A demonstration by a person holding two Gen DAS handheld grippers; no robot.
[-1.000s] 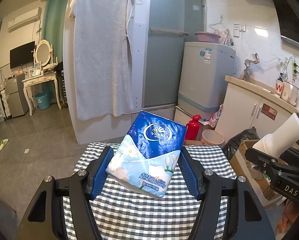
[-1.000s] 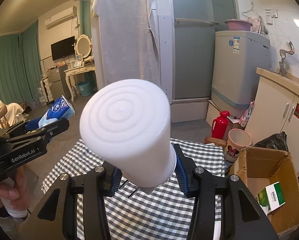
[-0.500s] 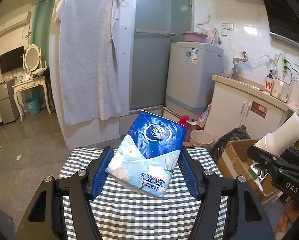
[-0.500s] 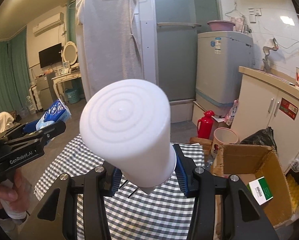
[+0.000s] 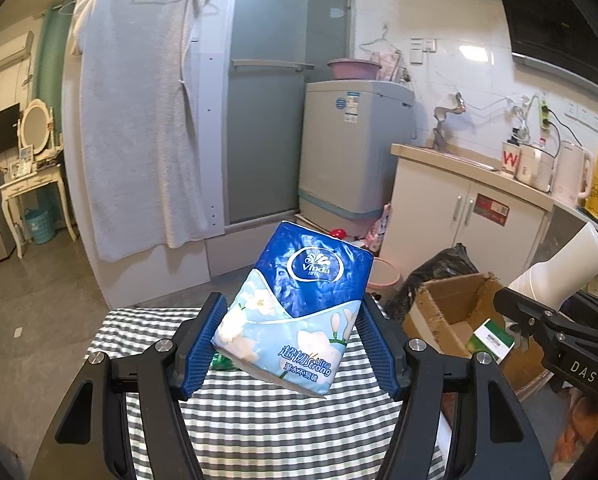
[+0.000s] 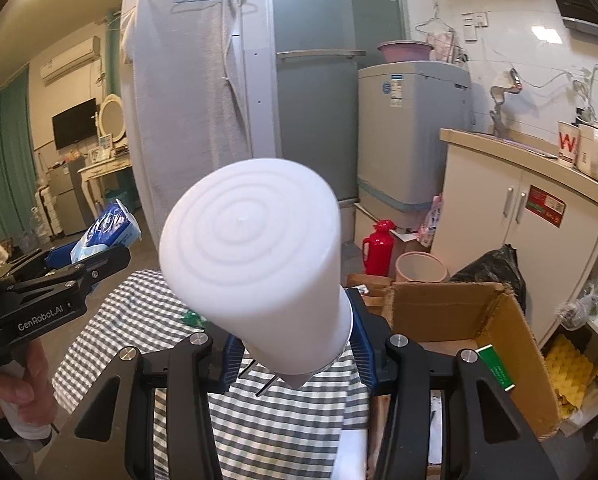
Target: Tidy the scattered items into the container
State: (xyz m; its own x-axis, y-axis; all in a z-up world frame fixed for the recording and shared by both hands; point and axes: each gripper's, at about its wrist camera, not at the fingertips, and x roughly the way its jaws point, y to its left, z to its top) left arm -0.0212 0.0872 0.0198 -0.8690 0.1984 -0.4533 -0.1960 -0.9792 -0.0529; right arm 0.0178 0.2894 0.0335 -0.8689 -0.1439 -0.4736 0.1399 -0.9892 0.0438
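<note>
My left gripper (image 5: 294, 305) is shut on a blue Vinda tissue pack (image 5: 311, 272), held tilted above the checked table (image 5: 259, 420). My right gripper (image 6: 295, 332) is shut on a white plastic bottle (image 6: 251, 256), whose ribbed bottom faces the camera. In the left wrist view the right gripper (image 5: 515, 304) and the bottle (image 5: 567, 268) hang over the open cardboard box (image 5: 451, 300). That box (image 6: 443, 304) stands right of the table with a green-and-white carton (image 6: 495, 364) inside. The left gripper (image 6: 91, 256) and the pack (image 6: 107, 228) are at the left of the right wrist view.
A small green item (image 5: 221, 362) lies on the checked cloth. Beyond the box stand a pink bin (image 6: 421, 268), a red thermos (image 6: 377, 246), a black bag (image 6: 491, 268) and a white cabinet (image 6: 515, 216). A hand (image 6: 11, 392) grips the left handle.
Both grippers have carried their loads to the right, and the room has slid left in both views. The cardboard box now shows much more. Neither grip has changed.
</note>
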